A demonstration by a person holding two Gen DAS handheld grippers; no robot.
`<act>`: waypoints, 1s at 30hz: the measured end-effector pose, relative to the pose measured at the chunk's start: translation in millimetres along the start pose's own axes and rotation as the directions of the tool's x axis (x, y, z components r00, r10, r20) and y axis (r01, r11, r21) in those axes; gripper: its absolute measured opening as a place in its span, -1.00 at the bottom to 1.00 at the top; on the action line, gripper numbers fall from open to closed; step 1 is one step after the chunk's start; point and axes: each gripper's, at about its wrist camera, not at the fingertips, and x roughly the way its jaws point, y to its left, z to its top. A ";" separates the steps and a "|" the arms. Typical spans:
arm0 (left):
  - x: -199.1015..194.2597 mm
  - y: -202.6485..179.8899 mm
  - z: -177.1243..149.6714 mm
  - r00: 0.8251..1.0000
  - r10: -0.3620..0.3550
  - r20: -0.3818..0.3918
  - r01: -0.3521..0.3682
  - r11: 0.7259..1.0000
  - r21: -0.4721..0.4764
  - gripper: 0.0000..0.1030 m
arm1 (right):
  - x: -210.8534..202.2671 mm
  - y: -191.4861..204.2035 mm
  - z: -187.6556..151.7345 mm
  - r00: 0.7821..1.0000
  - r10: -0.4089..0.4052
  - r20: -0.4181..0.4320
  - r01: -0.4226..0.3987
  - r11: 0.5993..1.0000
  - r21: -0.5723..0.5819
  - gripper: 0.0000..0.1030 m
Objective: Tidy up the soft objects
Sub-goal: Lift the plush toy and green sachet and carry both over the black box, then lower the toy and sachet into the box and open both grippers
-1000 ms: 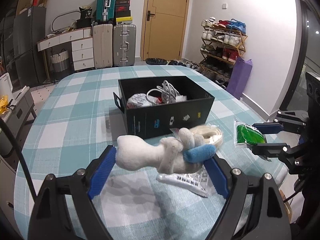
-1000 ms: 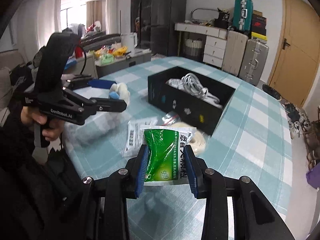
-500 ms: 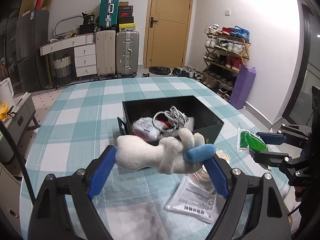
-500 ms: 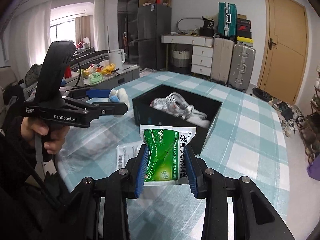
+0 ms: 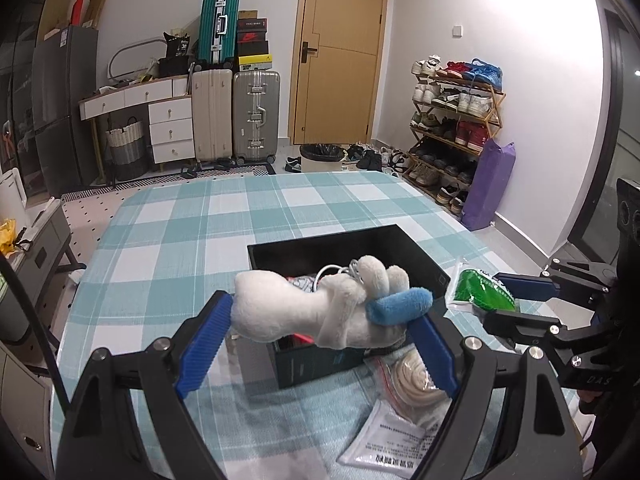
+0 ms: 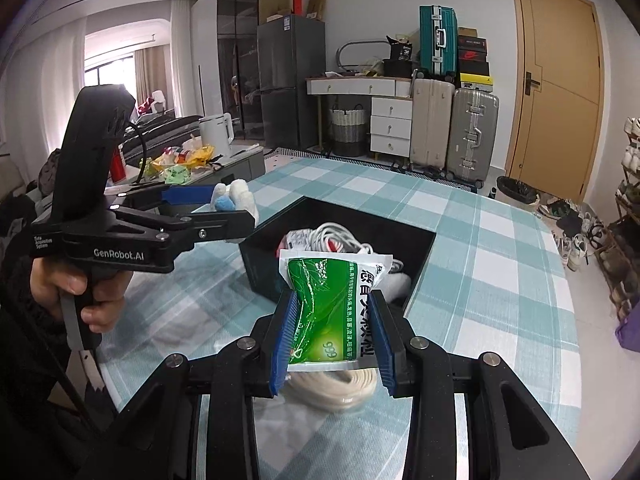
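My left gripper (image 5: 320, 320) is shut on a white plush toy (image 5: 304, 308) with a blue part and holds it above the near wall of the black box (image 5: 420, 258). It also shows in the right wrist view (image 6: 224, 204), left of the box (image 6: 264, 256). My right gripper (image 6: 332, 336) is shut on a green medicine pouch (image 6: 332, 304), held in the air at the box's near corner; it also shows in the left wrist view (image 5: 480, 290). The box holds a white cable (image 6: 340, 236) and other soft items.
A coiled beige band in a clear bag (image 5: 416, 380) and a flat white packet (image 5: 384, 444) lie on the checked tablecloth (image 5: 200, 232) near the box. Suitcases (image 5: 236, 116), drawers and a shoe rack (image 5: 456, 120) stand beyond the table.
Both grippers have risen and moved forward toward the box with their loads. The plush toy now hangs over the box's near wall and the pouch is at its corner.
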 end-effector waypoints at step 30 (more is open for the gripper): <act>64.6 17.6 15.6 0.998 0.029 -0.063 -0.032 0.998 -0.051 0.68 | 70.9 -39.1 38.6 0.999 -0.035 0.008 0.034 0.991 0.130 -0.30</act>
